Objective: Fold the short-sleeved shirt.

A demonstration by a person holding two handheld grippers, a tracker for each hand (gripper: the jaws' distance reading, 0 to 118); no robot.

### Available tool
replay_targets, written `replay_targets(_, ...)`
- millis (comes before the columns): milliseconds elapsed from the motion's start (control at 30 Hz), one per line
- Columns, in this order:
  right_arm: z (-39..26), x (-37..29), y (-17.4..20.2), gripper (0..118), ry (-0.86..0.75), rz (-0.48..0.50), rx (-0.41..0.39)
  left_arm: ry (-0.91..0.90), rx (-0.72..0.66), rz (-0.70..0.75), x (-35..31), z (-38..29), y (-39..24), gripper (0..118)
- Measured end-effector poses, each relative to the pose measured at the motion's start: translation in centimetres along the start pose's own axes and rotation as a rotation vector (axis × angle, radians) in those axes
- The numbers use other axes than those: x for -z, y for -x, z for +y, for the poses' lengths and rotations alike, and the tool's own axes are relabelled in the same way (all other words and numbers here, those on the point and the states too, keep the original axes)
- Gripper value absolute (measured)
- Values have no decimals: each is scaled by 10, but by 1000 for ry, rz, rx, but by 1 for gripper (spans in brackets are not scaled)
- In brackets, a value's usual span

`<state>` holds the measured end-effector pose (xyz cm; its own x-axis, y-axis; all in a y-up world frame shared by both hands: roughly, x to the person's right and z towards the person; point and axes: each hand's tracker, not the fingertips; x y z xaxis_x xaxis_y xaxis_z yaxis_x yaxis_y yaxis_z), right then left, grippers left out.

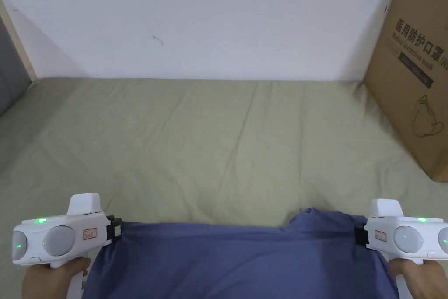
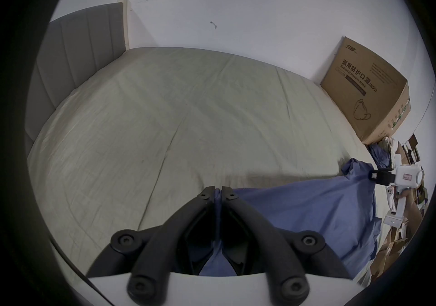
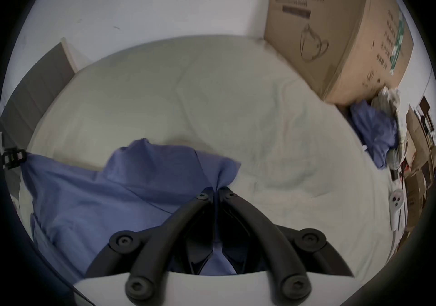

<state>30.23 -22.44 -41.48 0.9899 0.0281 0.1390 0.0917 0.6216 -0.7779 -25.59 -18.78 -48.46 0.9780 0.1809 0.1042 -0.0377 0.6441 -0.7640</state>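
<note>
Beyond the cardboard box, the right gripper view reveals spare clothes; both hand-held grippers pinch the shirt.

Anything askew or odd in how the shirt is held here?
The blue shirt is pinched by the left gripper and right gripper, but its top edge is uneven: a hump bunches up near the right gripper.

Bedroom in home, partly used for storage. Bed with pale green sheet against plain white wall; grey padded headboard at one end. Large cardboard box on bed corner; clothes pile and more cartons beside bed.
</note>
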Motion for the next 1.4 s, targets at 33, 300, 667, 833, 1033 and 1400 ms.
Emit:
replay_targets(33,-2,-13,-1,1,-18,19,6,-3,-2,2,-4,-2,0,2)
replay_targets(300,-48,-149,-13,1,-221,157,69,-28,-3,36,-56,-25,5,2)
replay_targets(667,-156,-221,-23,1,-219,199,104,0,-1,31,-125,-113,10,2)
replay_targets(833,-205,-205,-25,1,-115,175,155,64,18,46,-115,-162,24,2)
replay_targets(1033,-246,-170,-27,1,-2,127,219,127,5,65,-106,-204,33,2)
replay_targets(1400,-235,-189,-13,65,-33,34,252,90,46,74,-132,-199,20,96)
